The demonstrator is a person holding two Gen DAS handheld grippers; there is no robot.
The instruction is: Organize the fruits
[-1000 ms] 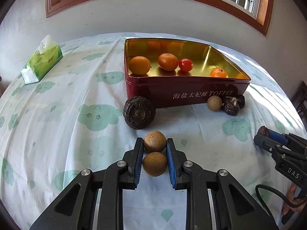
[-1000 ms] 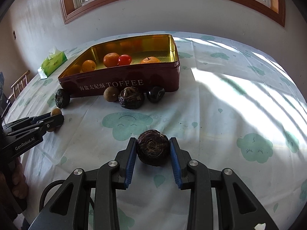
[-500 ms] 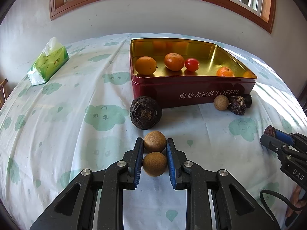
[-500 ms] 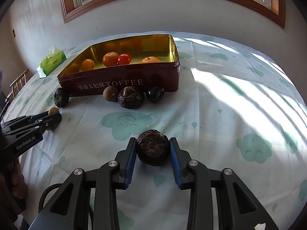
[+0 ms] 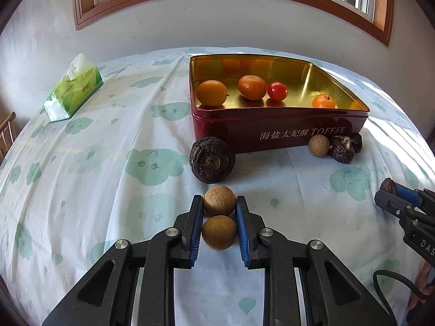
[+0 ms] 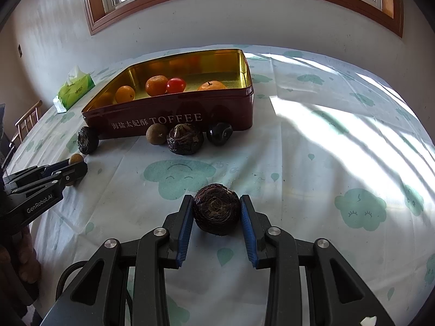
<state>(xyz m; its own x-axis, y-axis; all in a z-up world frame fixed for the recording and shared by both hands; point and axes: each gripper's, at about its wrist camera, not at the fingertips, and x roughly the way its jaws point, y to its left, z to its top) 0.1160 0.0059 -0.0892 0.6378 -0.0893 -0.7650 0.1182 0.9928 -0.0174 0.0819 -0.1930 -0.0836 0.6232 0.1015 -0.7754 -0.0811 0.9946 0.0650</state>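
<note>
Your counter (image 5: 81, 190), draped in a pale cloth with green cloud prints, filled most of both views. The red toffee tin (image 5: 272, 130) sat in the upper middle of the frame, holding three oranges and one small red fruit. A green tissue pack (image 5: 73, 92) lay at the upper left. One dark ridged fruit (image 5: 212, 160) rested against the tin's near left corner, and three small fruits (image 5: 334, 145) clustered at its near right corner. Your left tongs (image 5: 219, 212) were clenched on two tan round fruits (image 5: 219, 218) at lower centre of the left wrist view. Your right tongs (image 6: 216, 212) were grasping another dark ridged fruit (image 6: 216, 208) at lower centre of the right wrist view.
</note>
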